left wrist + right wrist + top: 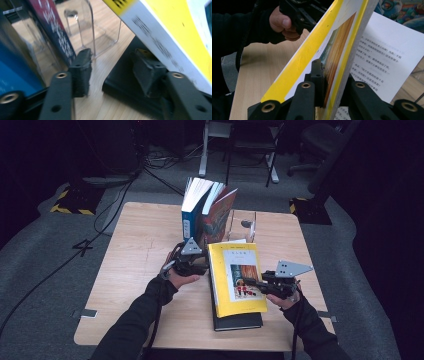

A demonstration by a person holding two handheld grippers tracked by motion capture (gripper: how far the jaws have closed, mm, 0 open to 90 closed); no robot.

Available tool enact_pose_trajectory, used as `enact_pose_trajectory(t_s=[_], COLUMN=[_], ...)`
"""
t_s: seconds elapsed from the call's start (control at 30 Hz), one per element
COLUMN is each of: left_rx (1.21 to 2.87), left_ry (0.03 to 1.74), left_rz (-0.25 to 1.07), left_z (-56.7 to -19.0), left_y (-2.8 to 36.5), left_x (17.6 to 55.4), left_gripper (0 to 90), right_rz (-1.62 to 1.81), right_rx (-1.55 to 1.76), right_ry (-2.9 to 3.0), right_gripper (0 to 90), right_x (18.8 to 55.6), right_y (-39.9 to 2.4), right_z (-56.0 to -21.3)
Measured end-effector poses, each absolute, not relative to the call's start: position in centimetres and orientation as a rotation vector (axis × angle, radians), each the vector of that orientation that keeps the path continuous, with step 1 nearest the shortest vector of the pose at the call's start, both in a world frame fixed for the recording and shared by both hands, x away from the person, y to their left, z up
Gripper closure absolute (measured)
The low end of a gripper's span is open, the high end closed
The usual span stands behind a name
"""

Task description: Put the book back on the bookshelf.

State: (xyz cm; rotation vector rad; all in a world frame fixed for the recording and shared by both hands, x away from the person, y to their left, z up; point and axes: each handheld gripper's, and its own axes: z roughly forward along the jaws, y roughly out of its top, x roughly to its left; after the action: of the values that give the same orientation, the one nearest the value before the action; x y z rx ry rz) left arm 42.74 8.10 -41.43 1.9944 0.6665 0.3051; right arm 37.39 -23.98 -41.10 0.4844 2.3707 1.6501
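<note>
- Your right tool (248,282) pinches the yellow paperback book (237,278) across its thickness at the long edge nearest your right hand; in the right gripper view its two black jaws clamp the cover (317,50) on one side and the page block on the other.
- Your left tool (200,263) stands partly spread, its jaws gripping nothing. In the left gripper view one pad (82,72) hangs over bare wood, and the other pad (146,72) sits just under the yellow book's near edge (170,32), over the black hardcover book (125,75) below; I cannot tell whether that pad touches either.
- Done so far, as I judge it: you have the yellow book gripped and tilted up off the black book (235,321).
- Left, as I judge it: carry the yellow book ahead of the tools to the clear acrylic bookstand (243,226), where a blue-spined thick book (192,207) and a red-covered book (216,215) already stand upright, leaning together. The black book probably follows.
- A loose white printed sheet (387,57) lies just beyond the right tool, under the lifted cover's far side.
- The bench (135,270) is a light wooden top with rounded corners, otherwise bare around both tools.
- Beyond it you have grey carpet (45,270), black cables trailing across it, yellow-and-black hazard tape (70,202) at stand feet, and chair and desk legs in a dark room.
</note>
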Motion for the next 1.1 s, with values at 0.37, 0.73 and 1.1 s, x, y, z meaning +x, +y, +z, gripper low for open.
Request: enact_pose_trajectory(t_s=[0.37, 0.73, 1.1], left_rx=[1.946, 1.968, 1.903], left_ry=[0.512, 0.387, 0.397], left_rz=[0.261, 0.267, 0.282], left_z=[-37.8, -35.8, -35.4], left_y=[7.8, 6.8, 7.2], left_x=[41.5, 39.7, 39.1], left_gripper=[75.0, 81.4, 75.9], right_rz=[1.629, 1.581, 1.570], right_rx=[0.378, 0.289, 0.274], right_ry=[2.329, 2.323, 2.238], right_gripper=[76.8, 80.7, 83.2], right_x=[36.2, 35.1, 34.4], right_y=[-23.7, -23.4, -22.8], right_z=[-40.0, -38.7, -39.0])
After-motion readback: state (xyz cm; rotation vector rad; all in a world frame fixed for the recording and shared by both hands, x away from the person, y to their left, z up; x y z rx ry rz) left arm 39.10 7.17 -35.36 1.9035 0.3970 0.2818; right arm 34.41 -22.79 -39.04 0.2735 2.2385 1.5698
